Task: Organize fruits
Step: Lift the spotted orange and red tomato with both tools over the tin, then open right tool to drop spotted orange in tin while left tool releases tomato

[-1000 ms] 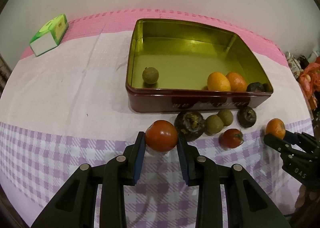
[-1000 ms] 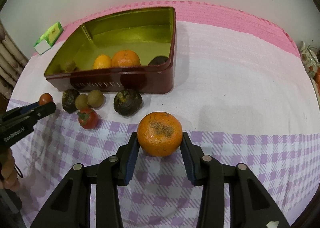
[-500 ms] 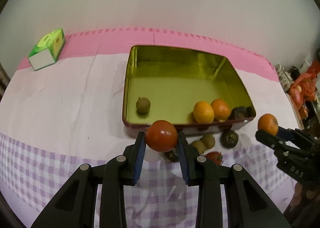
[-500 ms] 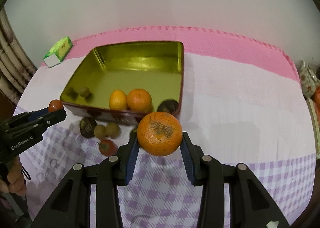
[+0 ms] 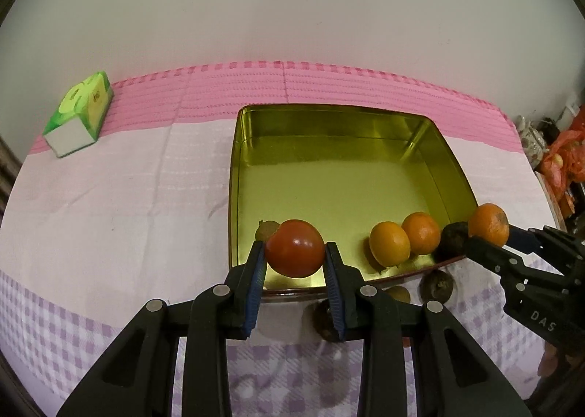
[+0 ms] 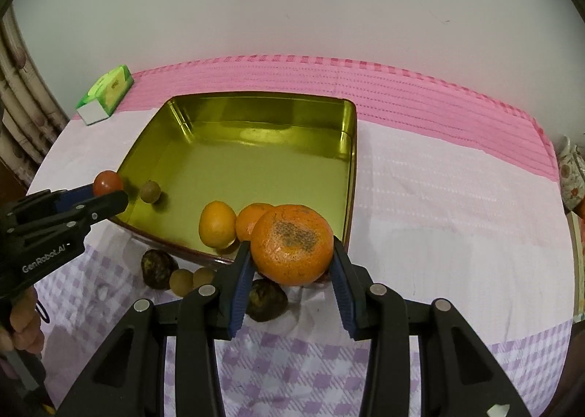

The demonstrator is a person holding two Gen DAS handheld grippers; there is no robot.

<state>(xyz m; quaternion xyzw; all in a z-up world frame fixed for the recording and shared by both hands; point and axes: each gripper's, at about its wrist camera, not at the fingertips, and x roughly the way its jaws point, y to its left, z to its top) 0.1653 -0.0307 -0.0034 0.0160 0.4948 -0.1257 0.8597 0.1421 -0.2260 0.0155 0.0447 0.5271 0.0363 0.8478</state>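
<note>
A gold-lined tin box [image 5: 329,131] [image 6: 256,113] sits on the table. My left gripper [image 5: 294,263] is shut on a red tomato [image 5: 294,248] [image 6: 106,183], held above the tin's near-left corner. My right gripper [image 6: 292,263] is shut on a mandarin [image 6: 292,244] [image 5: 488,224] with a dark patch, above the tin's near-right corner. Inside the tin lie a yellow-orange fruit [image 5: 389,243] [image 6: 217,224], an orange mandarin [image 5: 421,232], a dark fruit [image 5: 452,235] and a small brown fruit [image 6: 150,191].
Loose on the cloth before the tin are dark fruits [image 6: 159,267] [image 6: 266,300] and small brown ones [image 6: 181,281]. A green carton [image 5: 78,114] [image 6: 106,94] lies at the back left. Clutter [image 5: 563,157] stands beyond the right table edge.
Both grippers have lifted and moved forward with their fruits, from above the cloth to over the tin's near edge.
</note>
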